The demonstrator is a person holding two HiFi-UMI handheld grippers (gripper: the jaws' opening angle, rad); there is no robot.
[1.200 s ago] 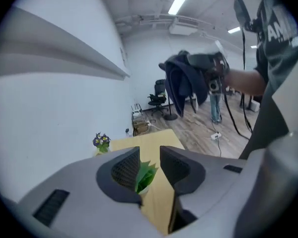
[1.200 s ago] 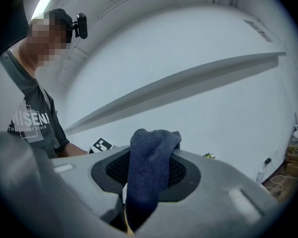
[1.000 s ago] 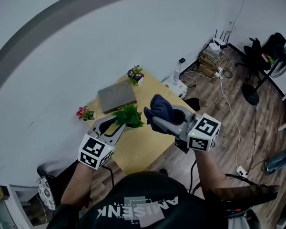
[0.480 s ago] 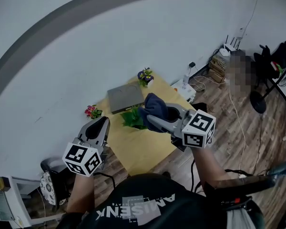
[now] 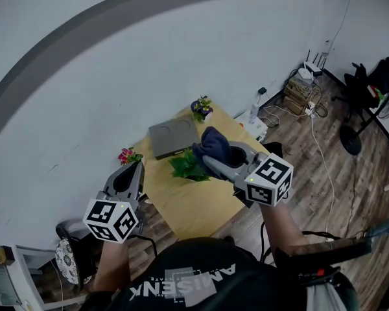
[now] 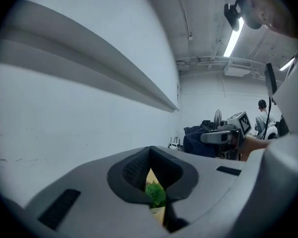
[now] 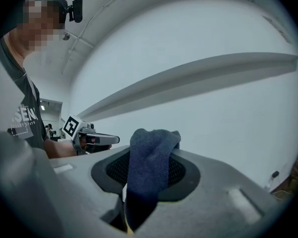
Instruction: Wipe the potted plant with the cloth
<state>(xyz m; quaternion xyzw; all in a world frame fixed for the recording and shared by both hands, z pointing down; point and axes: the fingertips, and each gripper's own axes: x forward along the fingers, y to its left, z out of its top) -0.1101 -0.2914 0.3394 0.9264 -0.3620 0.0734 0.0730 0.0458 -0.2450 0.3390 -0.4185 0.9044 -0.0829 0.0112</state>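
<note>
Left gripper hangs by the table's left edge, its jaws just closed together with nothing between them. Right gripper clamps the cloth just right of the plant, which stands mid-table

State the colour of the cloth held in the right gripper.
Dark blue. The cloth shows best in the right gripper view.
</note>
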